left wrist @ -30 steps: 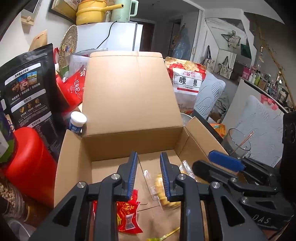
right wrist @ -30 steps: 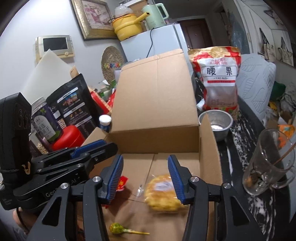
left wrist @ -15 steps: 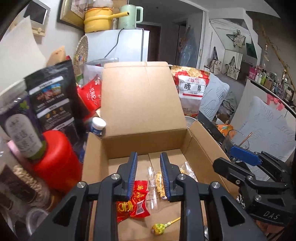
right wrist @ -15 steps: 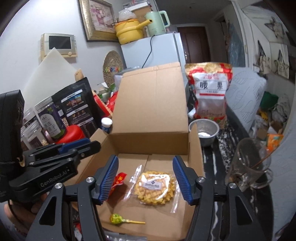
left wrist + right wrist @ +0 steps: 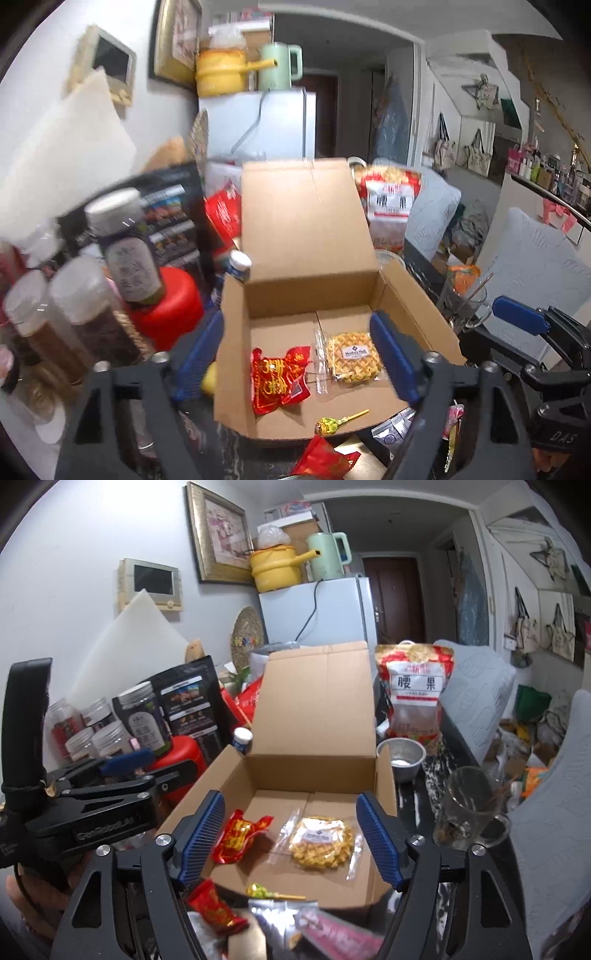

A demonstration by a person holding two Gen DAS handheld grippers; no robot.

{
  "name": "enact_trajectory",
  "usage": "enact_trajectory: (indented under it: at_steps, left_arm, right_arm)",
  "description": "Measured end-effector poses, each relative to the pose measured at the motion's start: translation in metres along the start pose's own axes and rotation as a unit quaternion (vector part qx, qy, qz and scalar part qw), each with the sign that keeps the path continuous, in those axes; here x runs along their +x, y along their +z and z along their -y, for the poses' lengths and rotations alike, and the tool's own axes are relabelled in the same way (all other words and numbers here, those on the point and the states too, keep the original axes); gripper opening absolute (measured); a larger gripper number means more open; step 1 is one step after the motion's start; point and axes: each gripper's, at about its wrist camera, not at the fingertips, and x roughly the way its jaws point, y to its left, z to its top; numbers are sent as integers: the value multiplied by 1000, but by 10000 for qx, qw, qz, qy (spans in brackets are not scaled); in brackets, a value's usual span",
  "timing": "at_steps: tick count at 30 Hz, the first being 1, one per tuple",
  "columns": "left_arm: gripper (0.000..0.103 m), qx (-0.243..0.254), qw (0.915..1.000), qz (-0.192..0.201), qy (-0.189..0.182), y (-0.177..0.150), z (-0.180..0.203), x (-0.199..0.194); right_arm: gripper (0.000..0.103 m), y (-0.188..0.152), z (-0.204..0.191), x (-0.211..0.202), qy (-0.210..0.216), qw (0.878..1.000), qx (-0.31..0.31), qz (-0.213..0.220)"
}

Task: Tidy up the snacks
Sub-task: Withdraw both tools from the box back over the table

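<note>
Left gripper (image 5: pixel 297 356) jaws just spread, empty; right gripper (image 5: pixel 291 840) likewise, nothing gripped. Lollipop (image 5: pixel 260 891) half hidden behind blurred packets (image 5: pixel 295 926) at box (image 5: pixel 314 709) front edge.

Clutter around your work area
You see a yellow pot (image 5: pixel 273 570) and green kettle (image 5: pixel 327 555) atop the white fridge (image 5: pixel 332 613); a glass mug (image 5: pixel 467 808) stands right.
</note>
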Motion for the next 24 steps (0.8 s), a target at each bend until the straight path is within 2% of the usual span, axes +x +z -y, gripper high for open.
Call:
enact_trajectory:
  at_steps: [9,17,24]
  left_arm:
    - [83,99,9997,124,-176,-15,4,-46]
    - [83,223,9989,92,-409,-38,6,-81]
    - [83,365,9978,51,-559,-61,4,-110]
  right_arm:
    - [88,-15,-17,-48,-93,9996,-137,226]
    - [97,-34,-38,-81,-191,9991,-284,245]
    - [100,-55,-58,-100,-116,9988,-419,245]
